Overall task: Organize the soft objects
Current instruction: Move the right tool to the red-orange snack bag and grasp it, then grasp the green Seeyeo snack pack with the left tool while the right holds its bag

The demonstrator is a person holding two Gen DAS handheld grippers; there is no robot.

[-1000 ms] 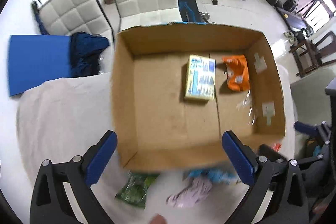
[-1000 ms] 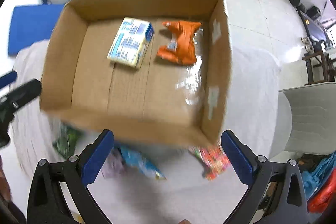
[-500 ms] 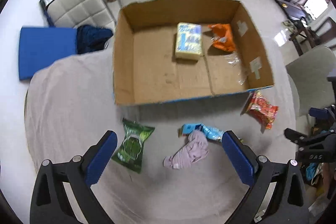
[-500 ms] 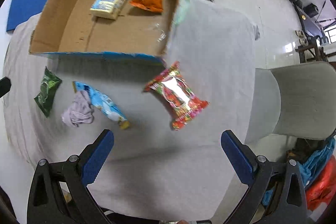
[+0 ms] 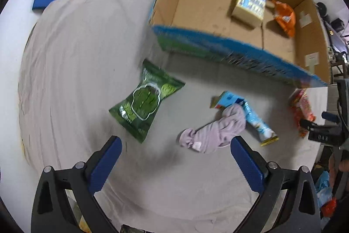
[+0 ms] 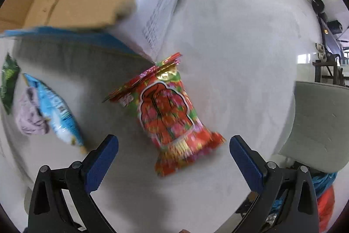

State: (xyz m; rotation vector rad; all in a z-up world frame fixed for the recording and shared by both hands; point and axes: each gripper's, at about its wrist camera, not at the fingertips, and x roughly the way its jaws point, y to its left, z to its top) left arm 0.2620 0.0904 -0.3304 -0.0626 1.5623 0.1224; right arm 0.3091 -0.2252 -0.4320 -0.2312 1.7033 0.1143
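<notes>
While both grippers hung wide apart over the cloth-covered counter (image 5: 72, 54), neither held anything. Just ahead of the left gripper (image 5: 174, 164) lay a lilac cloth (image 5: 216, 130), touching a light blue packet (image 5: 250, 117) beyond it, with a green snack bag (image 5: 146, 99) ahead to its left. The right gripper (image 6: 173, 158) had a red snack bag (image 6: 168, 115) right between its fingers' reach. Farthest off sat the cardboard box (image 5: 205, 8), with a yellow pack (image 5: 249, 4) and an orange bag (image 5: 284, 16) inside.

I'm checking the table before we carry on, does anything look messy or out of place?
Mostly tidy. The crumpled lilac cloth lies bunched over one end of the light blue packet, so the two overlap. The green packet and red packet lie loose outside the cardboard box.
</notes>
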